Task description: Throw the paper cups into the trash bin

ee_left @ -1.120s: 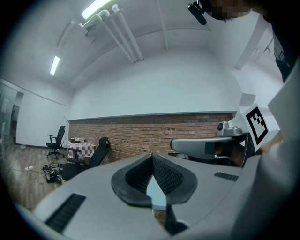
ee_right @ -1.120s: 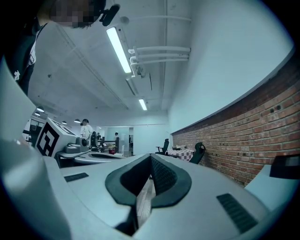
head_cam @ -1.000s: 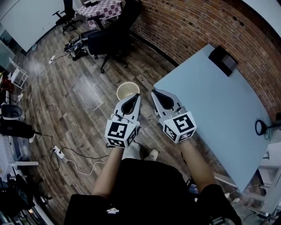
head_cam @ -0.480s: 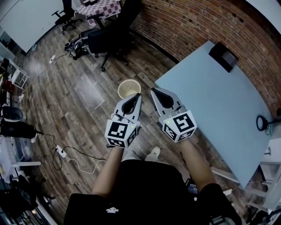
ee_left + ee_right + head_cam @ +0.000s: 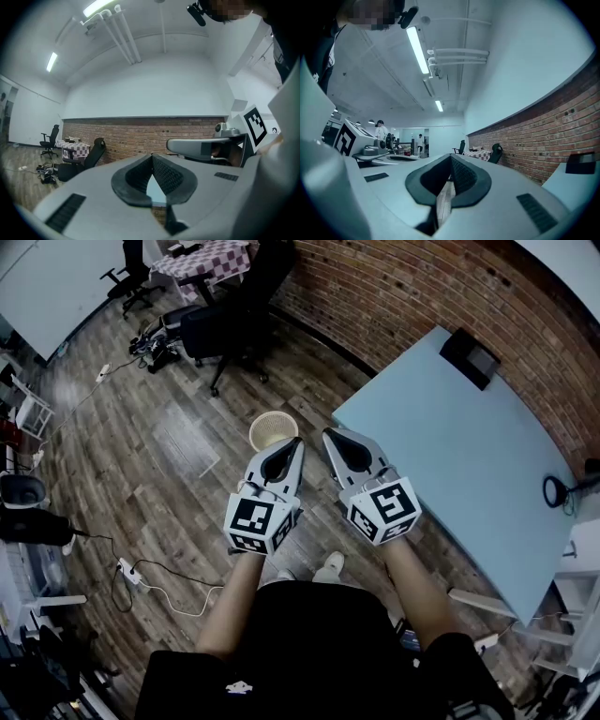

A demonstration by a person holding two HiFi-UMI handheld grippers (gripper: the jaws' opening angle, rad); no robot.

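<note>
From the head view, the trash bin [image 5: 273,430] stands upright on the wooden floor [image 5: 169,456], its round open mouth facing up. The left gripper [image 5: 296,440] is held above the floor with its tip just on the near side of the bin's rim, slightly to the bin's right. The right gripper [image 5: 328,433] is level with it, a little further to the bin's right and apart from it. Both point away from the person. Right of the bin is the corner of a pale blue table [image 5: 450,456], with a black box [image 5: 470,357] at its far end against the brick wall [image 5: 403,287]. Beyond the bin is a black office chair [image 5: 230,329], and to its near left a cable [image 5: 150,573] lies on the floor. In the left gripper view, the left gripper [image 5: 152,155] has its ridged pads pressed together at the tips with nothing between them. The right gripper [image 5: 206,146] shows beside it, and the brick wall [image 5: 136,136] runs behind. In the right gripper view, the right gripper [image 5: 451,158] likewise has its pads meeting at the tips, empty, and floorboards show through the slit below them.
</note>
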